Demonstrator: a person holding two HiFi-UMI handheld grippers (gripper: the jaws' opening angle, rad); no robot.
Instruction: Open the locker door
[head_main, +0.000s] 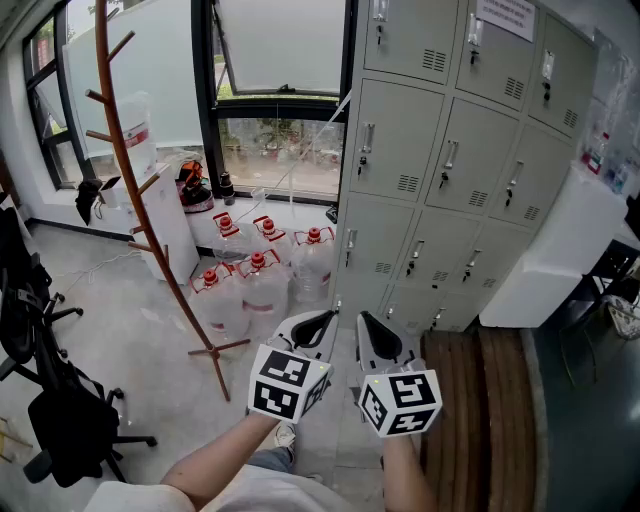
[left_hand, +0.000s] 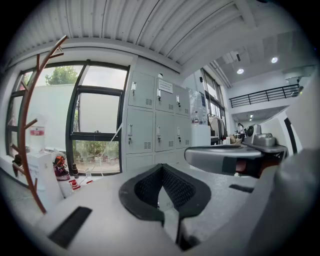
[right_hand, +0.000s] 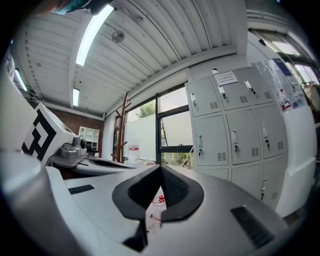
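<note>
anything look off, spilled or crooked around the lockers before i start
Nothing stands out. The locker doors all sit shut and flush, the water jugs stand upright in a cluster on the floor by the window, and no spill shows on the floor around them.

Five water jugs (head_main: 262, 288) — two hand-held grippers (head_main: 328, 316) (head_main: 364, 320)

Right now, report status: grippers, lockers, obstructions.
Left gripper shut, empty; right gripper shut, empty. Lockers ahead, untouched, all closed in view. Water jugs left of them, not blocking.
</note>
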